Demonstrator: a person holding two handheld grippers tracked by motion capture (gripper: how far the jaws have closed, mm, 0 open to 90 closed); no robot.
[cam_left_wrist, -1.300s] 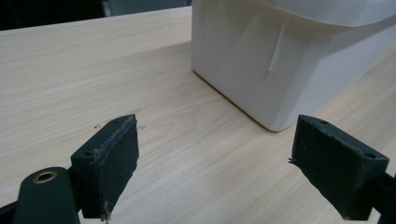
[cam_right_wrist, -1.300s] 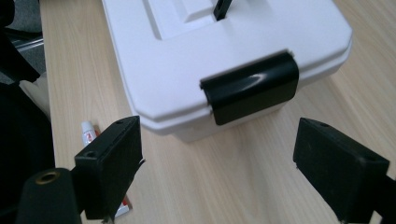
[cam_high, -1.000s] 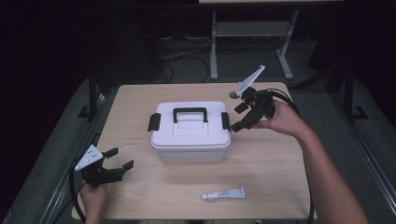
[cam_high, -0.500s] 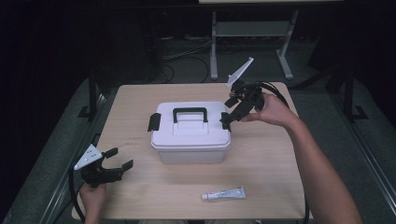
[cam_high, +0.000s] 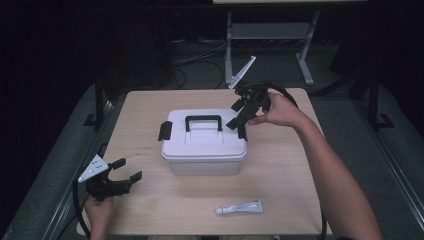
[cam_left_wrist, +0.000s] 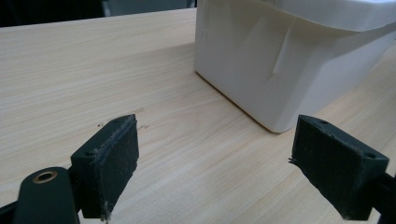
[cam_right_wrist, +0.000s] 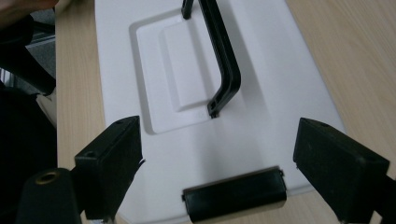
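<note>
My right gripper (cam_high: 240, 116) hovered, jaws wide apart, over the box's (cam_high: 204, 145) right latch (cam_right_wrist: 234, 193) at mid-table. Both latches looked closed, so unlatching remained. My left gripper (cam_high: 122, 178) waited open, near the table's front-left corner.

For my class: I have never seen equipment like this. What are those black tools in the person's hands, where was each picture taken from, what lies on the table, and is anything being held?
A person holds a hand-operated two-jaw gripper in each hand. The high view looks down on the wooden table from above. The other two pictures come from cameras riding on each gripper, looking along its black jaws.

On the table stands a white plastic box with a black handle and black latches; a small tube lies near the front edge.

The left gripper rests low at the table's front left, jaws open, facing the box's side. The right gripper hovers over the box's right end, jaws open on either side of the latch. Neither holds anything.
</note>
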